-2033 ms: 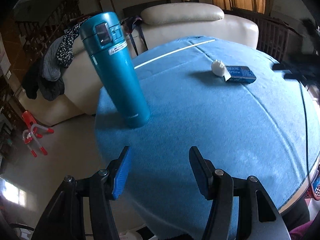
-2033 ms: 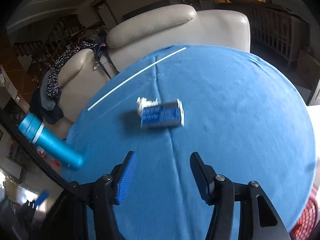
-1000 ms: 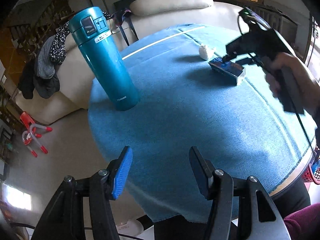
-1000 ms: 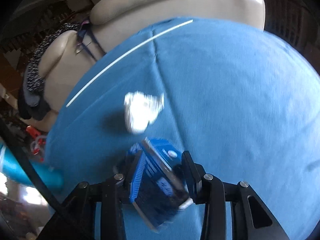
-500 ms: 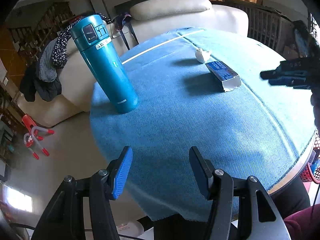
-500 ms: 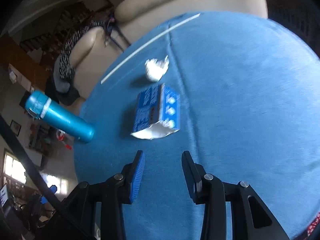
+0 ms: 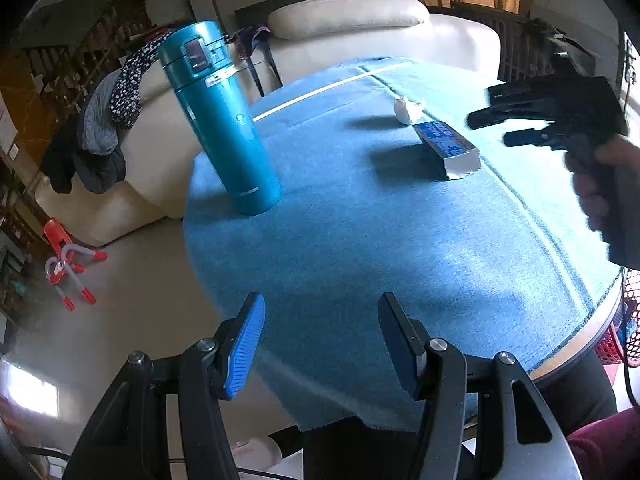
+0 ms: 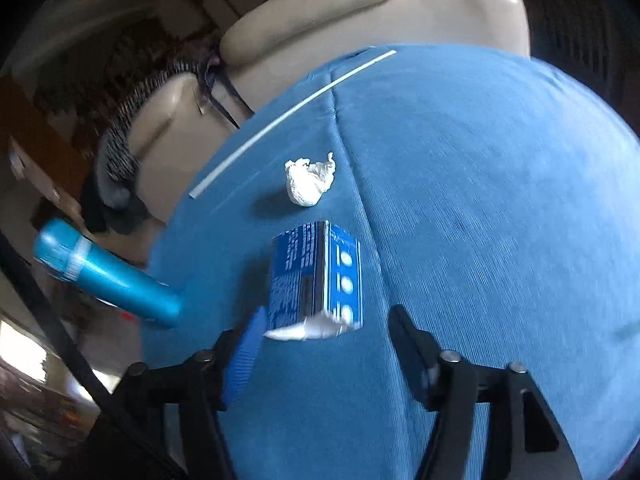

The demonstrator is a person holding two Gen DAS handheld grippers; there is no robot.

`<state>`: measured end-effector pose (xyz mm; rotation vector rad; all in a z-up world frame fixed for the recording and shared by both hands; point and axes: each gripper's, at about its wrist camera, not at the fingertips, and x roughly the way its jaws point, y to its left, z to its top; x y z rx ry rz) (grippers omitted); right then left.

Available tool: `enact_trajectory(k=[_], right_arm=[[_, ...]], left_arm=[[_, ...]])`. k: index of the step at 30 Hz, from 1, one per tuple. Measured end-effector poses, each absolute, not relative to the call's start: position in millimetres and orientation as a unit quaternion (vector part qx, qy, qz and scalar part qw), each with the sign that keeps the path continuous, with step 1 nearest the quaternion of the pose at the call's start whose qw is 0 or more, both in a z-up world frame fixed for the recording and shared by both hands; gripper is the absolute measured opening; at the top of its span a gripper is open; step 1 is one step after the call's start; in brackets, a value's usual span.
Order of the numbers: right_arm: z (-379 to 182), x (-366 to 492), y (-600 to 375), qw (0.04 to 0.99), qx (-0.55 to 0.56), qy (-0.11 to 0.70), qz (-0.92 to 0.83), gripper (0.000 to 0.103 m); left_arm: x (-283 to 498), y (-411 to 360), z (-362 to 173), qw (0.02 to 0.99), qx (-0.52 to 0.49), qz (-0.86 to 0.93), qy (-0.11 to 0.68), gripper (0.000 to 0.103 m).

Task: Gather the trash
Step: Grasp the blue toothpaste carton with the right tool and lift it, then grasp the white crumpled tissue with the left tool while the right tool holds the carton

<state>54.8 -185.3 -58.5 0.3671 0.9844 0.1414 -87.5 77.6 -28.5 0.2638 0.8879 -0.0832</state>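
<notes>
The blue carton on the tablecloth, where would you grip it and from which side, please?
Probably across the blue carton's two long sides near its middle, coming down from above. It lies flat on the tablecloth, with its torn white end toward the right hand-held gripper, so that end looks flimsy.

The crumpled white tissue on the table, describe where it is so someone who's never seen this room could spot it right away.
Start at the round table under the blue cloth, in front of the cream leather sofa. Toward the sofa side, beside the cloth's centre crease, lies the crumpled white tissue, just beyond the flat blue cardboard box with the torn white end. It is the only white, shapeless wad; the box is printed and rectangular, and the tall teal flask stands apart.
</notes>
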Motion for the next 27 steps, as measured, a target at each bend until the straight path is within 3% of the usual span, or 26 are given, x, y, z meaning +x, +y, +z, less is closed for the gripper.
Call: enact_trajectory(k=[10,14,17,27], right_arm=[[-90.1,100.6,-128.9,0.859,0.057,0.508,0.017,0.072],[-101.2,107.0,-137.1,0.854,0.069,0.516,0.001,0.072],[-102.4,105.4,-142.2,0.861,0.053,0.506,0.002,0.060],[-94.2,67.5,-210.6,0.864,0.137,0.484,0.005,0.060]], left_arm=[[-77.8,99.5,-30.0,0.893,0.110,-0.019,0.437,0.060],[-69.3,96.6,-30.5,0.891,0.118,-0.021,0.437,0.060],[-57.0,91.1,-28.4,0.890,0.121,-0.028,0.438,0.060],[10.2,49.9,-16.7,0.891,0.119,-0.061,0.433,0.060]])
